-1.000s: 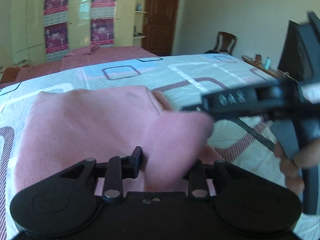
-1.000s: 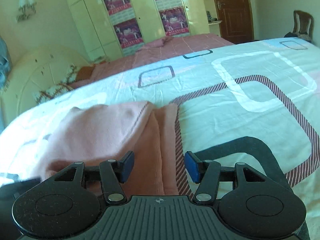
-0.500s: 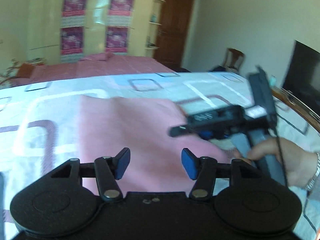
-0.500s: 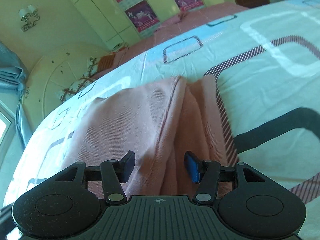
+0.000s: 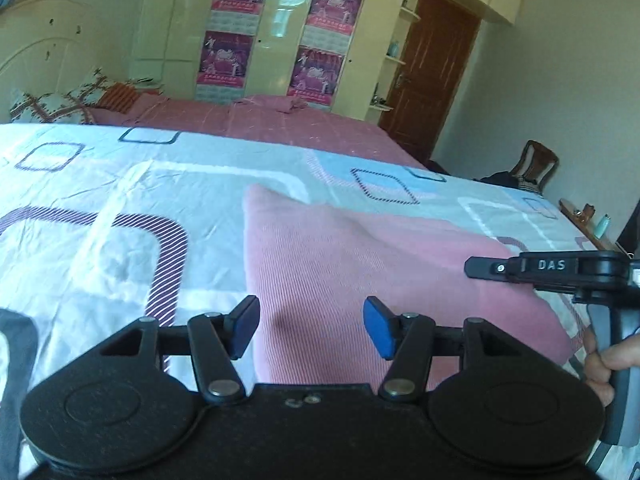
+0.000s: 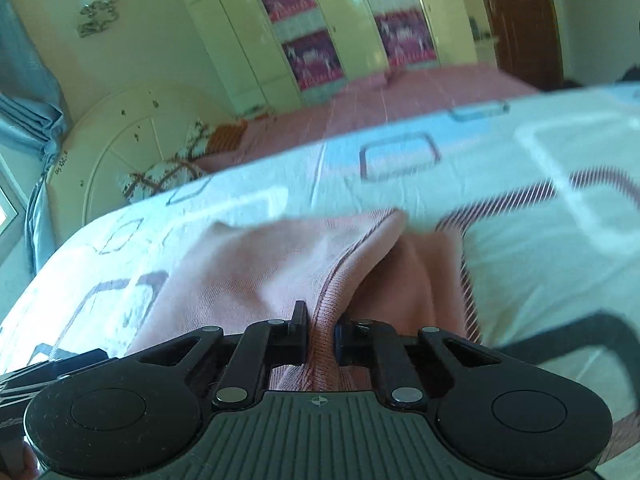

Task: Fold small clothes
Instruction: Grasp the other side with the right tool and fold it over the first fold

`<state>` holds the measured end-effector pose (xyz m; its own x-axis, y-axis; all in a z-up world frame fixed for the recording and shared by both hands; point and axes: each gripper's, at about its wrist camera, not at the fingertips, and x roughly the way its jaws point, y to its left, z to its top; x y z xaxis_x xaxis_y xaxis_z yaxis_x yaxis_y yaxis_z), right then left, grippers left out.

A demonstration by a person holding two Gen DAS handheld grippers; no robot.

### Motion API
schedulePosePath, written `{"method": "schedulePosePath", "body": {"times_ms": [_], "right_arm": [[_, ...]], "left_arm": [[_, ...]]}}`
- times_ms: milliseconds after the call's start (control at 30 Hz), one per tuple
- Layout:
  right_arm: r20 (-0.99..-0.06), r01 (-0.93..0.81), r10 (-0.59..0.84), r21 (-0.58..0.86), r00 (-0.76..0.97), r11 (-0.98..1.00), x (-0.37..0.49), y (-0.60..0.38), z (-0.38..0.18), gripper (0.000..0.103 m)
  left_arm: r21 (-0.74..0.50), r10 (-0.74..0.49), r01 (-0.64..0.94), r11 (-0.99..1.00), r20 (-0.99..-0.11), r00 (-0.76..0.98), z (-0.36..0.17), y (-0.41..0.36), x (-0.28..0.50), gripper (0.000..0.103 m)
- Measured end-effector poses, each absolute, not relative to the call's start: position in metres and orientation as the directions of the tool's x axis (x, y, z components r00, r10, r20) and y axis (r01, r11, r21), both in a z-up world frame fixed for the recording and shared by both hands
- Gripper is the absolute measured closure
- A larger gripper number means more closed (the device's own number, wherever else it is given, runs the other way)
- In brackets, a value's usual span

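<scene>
Diff vs a second ago: left gripper (image 5: 310, 330) was pinching a bunched fold of the pink garment (image 5: 372, 264); now its blue pads (image 5: 378, 328) stand apart with nothing between them, hovering over the garment's near edge. The jaws opened early in that second and have held that gap since. The garment now lies flatter on the bedsheet (image 5: 80, 200), its far corner peaking at 12 o'clock from the left gripper.

Right gripper (image 6: 321, 330): a second ago and half a second ago its jaws were apart over the garment's folded edge; they've just closed and are now clamped on the ribbed hem (image 6: 320, 344), fabric pinched between the pads. From there the garment (image 6: 260, 264) runs away toward 11 o'clock, with a second layer bunched at 1 o'clock. This view is motion-blurred.

In the left view the right gripper (image 5: 476, 268) sits at 3 o'clock, side-on over the garment's right edge; earlier it was more central in that view. A hand (image 5: 600, 364) holds its grip.

Writing: "DAS" in light letters on the side of the right gripper's body (image 5: 551, 265). Posters (image 5: 224, 62) on the wardrobe (image 5: 276, 32) carry print too small to read.
</scene>
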<state>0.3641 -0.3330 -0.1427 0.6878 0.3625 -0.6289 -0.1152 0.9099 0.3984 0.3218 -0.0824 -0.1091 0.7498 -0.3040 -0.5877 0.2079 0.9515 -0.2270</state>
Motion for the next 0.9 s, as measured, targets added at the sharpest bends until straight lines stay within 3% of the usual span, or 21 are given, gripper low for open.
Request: {"method": "schedulePosePath", "body": {"times_ms": [100,233,467,500,567,600,633,700,800,900], "right_arm": [[-0.637,-0.094,0.312,0.352,0.705,0.931,0.357,-0.346,-0.138,0.092],[-0.719,-0.004,0.3,0.382,0.627,0.924,0.358,-0.362,-0.176,0.092],[-0.683,0.042,0.307,0.444,0.663,0.895,0.332,-0.387,-0.156,0.084],[-0.678,0.036,0.319,0.454,0.663,0.89,0.325,-0.391,-0.152,0.081],[-0.682,0.021,0.321,0.442,0.658,0.897,0.308,-0.393,-0.146,0.062],[-0.682,0.018,0.316,0.434,0.66,0.901,0.298,-0.394,-0.144,0.048],[-0.684,0.018,0.311,0.428,0.66,0.904,0.289,-0.393,-0.143,0.046],[-0.699,0.013,0.315,0.421,0.642,0.907,0.277,-0.389,-0.145,0.047],[-0.74,0.022,0.288,0.378,0.608,0.926,0.272,-0.381,-0.157,0.092],[-0.762,0.11,0.289,0.425,0.579,0.899,0.274,-0.393,-0.179,0.092]], "left_arm": [[-0.223,-0.324,0.236,0.946,-0.596,0.735,-0.117,-0.096,0.322,0.044],[-0.153,-0.291,0.253,0.955,-0.633,0.717,-0.139,-0.11,0.321,0.043],[-0.171,-0.287,0.232,0.957,-0.648,0.705,-0.139,-0.105,0.322,0.038],[-0.178,-0.286,0.225,0.958,-0.651,0.704,-0.14,-0.105,0.322,0.038],[-0.196,-0.286,0.208,0.958,-0.654,0.701,-0.141,-0.104,0.323,0.037],[-0.196,-0.284,0.206,0.959,-0.653,0.702,-0.141,-0.104,0.323,0.037],[-0.19,-0.281,0.206,0.96,-0.652,0.704,-0.141,-0.105,0.323,0.037],[-0.182,-0.276,0.208,0.961,-0.65,0.708,-0.141,-0.107,0.321,0.037],[-0.176,-0.272,0.208,0.962,-0.65,0.709,-0.142,-0.109,0.322,0.037],[-0.175,-0.269,0.205,0.963,-0.657,0.704,-0.144,-0.11,0.322,0.035]]}}
